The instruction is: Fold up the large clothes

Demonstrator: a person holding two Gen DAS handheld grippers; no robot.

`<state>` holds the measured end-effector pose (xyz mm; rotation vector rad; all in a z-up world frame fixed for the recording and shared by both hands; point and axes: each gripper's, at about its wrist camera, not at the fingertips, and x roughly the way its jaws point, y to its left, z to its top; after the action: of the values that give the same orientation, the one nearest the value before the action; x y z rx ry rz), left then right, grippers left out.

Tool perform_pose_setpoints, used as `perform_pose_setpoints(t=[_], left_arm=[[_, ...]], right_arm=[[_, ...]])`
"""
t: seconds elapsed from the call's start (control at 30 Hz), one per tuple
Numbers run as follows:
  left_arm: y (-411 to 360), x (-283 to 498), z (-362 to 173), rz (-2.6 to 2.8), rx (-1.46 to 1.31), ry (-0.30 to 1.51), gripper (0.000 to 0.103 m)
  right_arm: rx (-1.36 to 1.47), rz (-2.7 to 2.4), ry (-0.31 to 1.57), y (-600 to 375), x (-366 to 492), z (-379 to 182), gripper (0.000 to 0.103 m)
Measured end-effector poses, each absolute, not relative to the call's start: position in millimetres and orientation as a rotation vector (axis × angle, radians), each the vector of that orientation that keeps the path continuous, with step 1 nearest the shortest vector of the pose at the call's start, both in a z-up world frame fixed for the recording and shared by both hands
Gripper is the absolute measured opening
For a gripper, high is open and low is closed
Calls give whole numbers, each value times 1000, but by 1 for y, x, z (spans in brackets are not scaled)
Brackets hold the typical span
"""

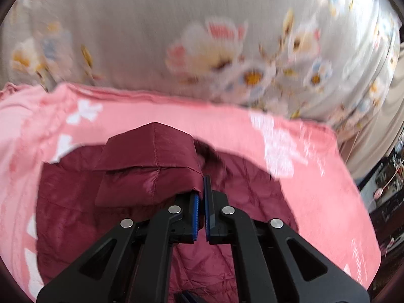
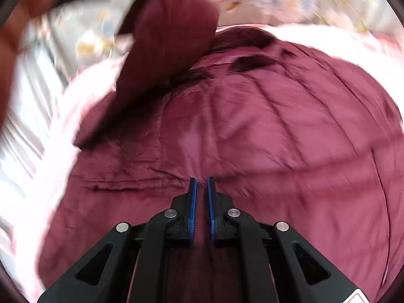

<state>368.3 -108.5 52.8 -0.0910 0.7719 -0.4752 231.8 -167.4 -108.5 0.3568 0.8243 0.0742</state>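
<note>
A dark red quilted jacket (image 2: 252, 139) lies spread on a pink blanket (image 1: 303, 176). In the left wrist view my left gripper (image 1: 202, 189) is shut on the edge of the jacket's sleeve (image 1: 149, 166) and holds the sleeve lifted over the jacket's body (image 1: 75, 227). In the right wrist view the raised sleeve (image 2: 166, 38) hangs at the upper left. My right gripper (image 2: 201, 184) hovers close over the jacket's body with its jaws almost closed and nothing between them.
A grey floral sheet (image 1: 176, 25) covers the bed beyond the pink blanket. White bedding (image 2: 27, 116) lies at the left in the right wrist view. Dark clutter (image 1: 386, 189) stands off the bed's right side.
</note>
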Motion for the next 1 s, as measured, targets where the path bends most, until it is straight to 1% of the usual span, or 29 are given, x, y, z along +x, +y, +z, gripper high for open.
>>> perform_pose_setpoints(t=[0.17,0.2,0.23,0.27,0.3,0.33,0.37,0.4,0.5,0.63,0.77,0.9,0.97,1.0], left_arm=[[-127,367,3,-503,-53,881,4],[-127,366,-4,-508,-61,897,14],[-127,363,-13,-516,-71,914,33],[-124,360,-18,-520,-89,925,44],[-116,353,-21,-529,-133,914,60],[-103,343,-19,-547,-183,890,72],[-90,335,-16,-554,-214,869,76],[-79,330,-12,-548,-237,854,81],[-30,320,-3,-505,-357,828,82],[58,316,-12,-392,-598,819,83],[125,322,-44,-242,-740,862,82],[148,336,-76,-189,-869,933,81],[154,343,-87,-169,-925,946,80],[157,345,-90,-157,-933,948,75]], right_arm=[[448,21,805,-208,191,-102,15],[448,9,800,-214,186,-99,16],[443,2,795,-218,183,-96,16],[431,-14,782,-223,178,-91,18],[421,-22,771,-226,176,-87,26],[413,-27,759,-229,174,-83,31],[403,-35,739,-233,173,-77,39],[397,-40,724,-236,172,-73,44],[395,-34,688,-250,185,-61,54],[404,-25,684,-255,217,-53,57],[340,-4,693,-238,244,-51,61],[194,27,708,-205,268,-51,67],[108,30,733,-187,280,-57,67],[68,23,742,-179,286,-60,67]])
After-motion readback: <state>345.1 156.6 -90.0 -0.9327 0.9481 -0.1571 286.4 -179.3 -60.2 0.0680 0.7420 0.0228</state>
